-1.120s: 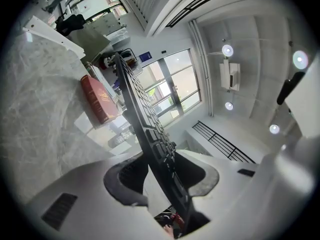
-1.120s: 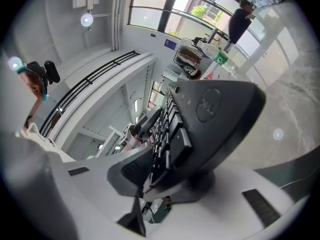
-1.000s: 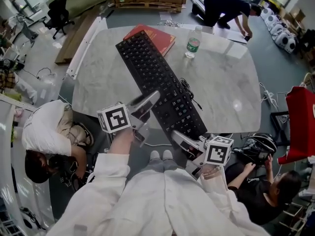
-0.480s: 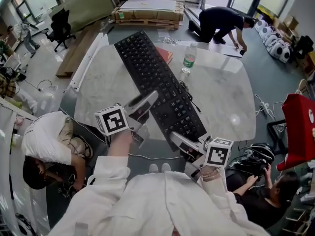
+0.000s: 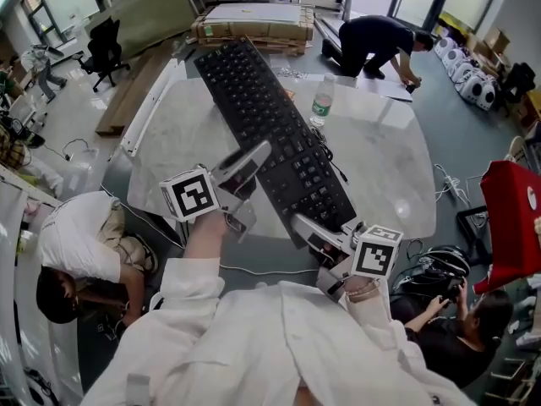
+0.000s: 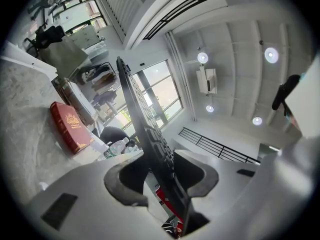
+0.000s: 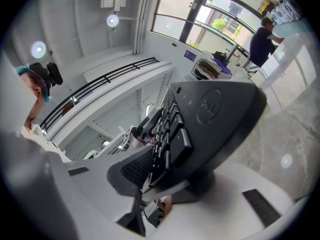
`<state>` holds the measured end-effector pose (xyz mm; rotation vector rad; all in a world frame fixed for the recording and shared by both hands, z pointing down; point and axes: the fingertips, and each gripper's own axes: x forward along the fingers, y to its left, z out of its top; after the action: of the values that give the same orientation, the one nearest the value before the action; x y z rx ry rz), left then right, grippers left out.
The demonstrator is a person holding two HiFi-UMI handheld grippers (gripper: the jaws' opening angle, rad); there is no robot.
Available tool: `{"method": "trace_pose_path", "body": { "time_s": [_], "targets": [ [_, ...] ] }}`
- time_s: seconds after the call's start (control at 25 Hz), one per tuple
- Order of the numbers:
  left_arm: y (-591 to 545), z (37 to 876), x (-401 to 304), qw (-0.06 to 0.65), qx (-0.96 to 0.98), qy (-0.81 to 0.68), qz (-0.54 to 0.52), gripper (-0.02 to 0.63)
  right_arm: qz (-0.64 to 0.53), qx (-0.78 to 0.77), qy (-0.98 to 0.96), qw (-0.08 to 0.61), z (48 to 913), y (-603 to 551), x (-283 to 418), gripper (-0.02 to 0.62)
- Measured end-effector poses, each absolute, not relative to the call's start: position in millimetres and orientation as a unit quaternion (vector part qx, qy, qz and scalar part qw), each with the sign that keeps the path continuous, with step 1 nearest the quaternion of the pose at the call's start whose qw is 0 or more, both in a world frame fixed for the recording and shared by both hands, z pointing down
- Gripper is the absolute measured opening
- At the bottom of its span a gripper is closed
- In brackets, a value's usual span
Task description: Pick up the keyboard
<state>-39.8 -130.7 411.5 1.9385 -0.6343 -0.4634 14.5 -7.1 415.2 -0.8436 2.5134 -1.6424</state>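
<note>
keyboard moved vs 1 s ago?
Yes, the keyboard rose: its far end now crosses the table edge and covers the red book in the head view.

Head view looks steeply down on the table [image 5: 385, 155]. Both gripper views sit close against the keyboard [image 5: 270, 134], which all three views share.

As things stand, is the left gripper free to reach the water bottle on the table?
Probably not: the left gripper is shut on the keyboard, which also lies between it and the water bottle.

place: lab-workshop hall | cues: loaded pallet [image 5: 254, 22], office chair [image 5: 103, 45], marble table [image 5: 380, 167], tall windows [image 6: 160, 91]
</note>
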Motion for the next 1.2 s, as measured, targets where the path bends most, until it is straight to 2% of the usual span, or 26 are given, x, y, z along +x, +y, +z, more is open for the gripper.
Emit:
{"method": "trace_pose_path", "body": {
  "time_s": [1.2],
  "targets": [
    [-132, 424, -38, 0.501, 0.799, -0.274, -0.188, 0.149, -0.527, -0.268, 0.807, 0.010, 428, -7, 18, 0.114]
  ]
}}
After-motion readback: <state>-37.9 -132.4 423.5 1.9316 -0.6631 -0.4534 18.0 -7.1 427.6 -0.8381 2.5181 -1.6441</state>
